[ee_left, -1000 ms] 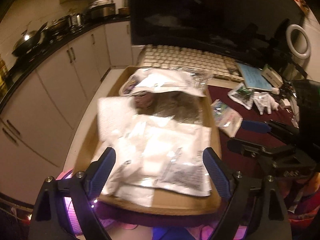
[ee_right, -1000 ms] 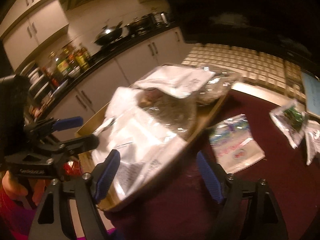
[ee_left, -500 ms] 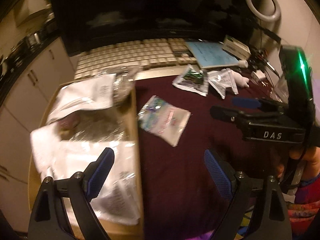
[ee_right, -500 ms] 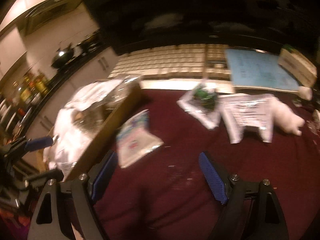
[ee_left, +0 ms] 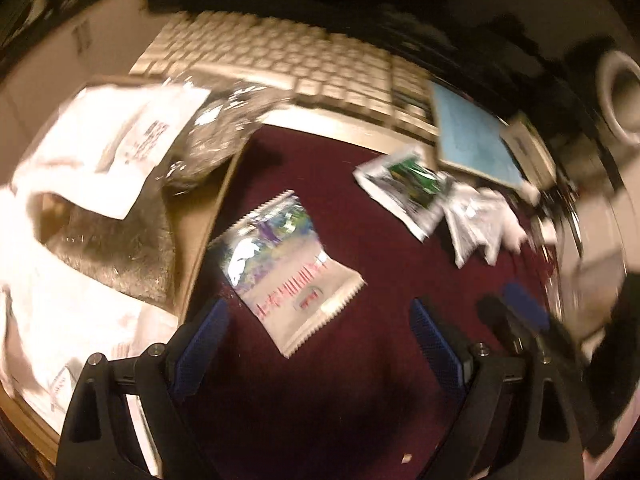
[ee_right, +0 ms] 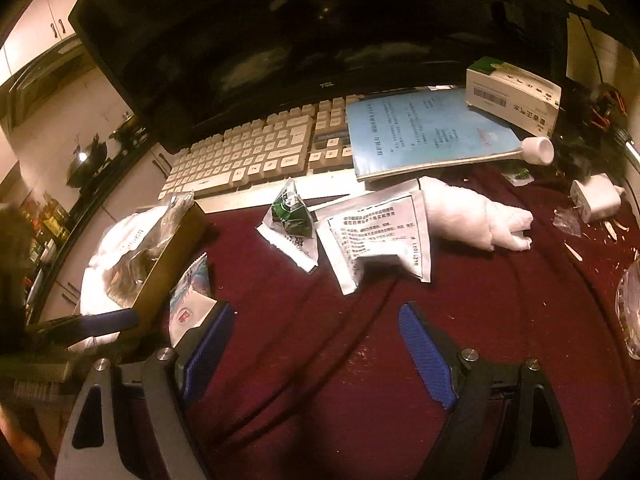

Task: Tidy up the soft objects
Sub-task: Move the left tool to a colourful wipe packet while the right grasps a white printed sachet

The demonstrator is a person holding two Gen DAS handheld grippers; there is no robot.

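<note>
A cardboard box at the left holds several white and clear plastic packets; it also shows in the right wrist view. A colourful sachet lies on the maroon cloth beside the box, just ahead of my open, empty left gripper. A green packet, a silver printed packet and a white soft roll lie ahead of my open, empty right gripper. The left gripper's fingers show at the left of the right wrist view.
A beige keyboard and a dark monitor stand at the back. A blue booklet, a white medicine box, a white charger and cables lie at the back right. Kitchen cabinets are off to the left.
Both grippers have swung right, away from the box and over the maroon cloth. The left one now faces the colourful sachet; the right one faces the packets and white roll. Both stayed open.
</note>
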